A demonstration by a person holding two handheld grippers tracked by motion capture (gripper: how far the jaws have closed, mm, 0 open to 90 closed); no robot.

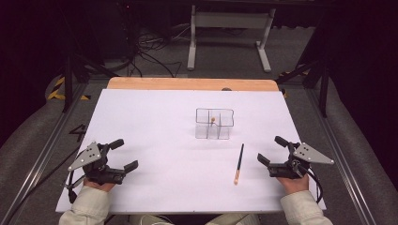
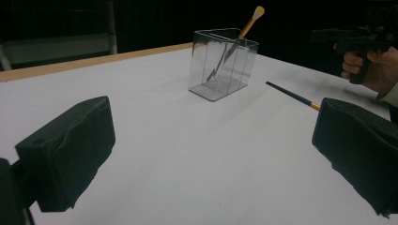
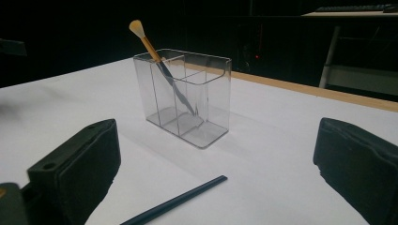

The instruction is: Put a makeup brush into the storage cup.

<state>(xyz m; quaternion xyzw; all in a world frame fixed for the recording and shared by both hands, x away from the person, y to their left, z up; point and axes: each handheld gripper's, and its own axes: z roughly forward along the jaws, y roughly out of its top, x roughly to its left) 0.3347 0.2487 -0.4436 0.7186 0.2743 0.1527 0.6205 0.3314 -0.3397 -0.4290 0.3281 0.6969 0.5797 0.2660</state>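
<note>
Clear acrylic holder (image 1: 214, 124) has one brush (image 3: 162, 65) in already. Second brush (image 1: 239, 163) lies loose, so next the right gripper (image 1: 273, 151) grabs it; left gripper (image 1: 123, 153) idle, both wide open and empty

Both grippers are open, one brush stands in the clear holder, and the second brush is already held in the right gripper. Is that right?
Not quite. The second brush lies on the table, untouched, left of the right gripper, as the high view shows. The rest holds: both grippers open, one brush standing in the holder.
</note>
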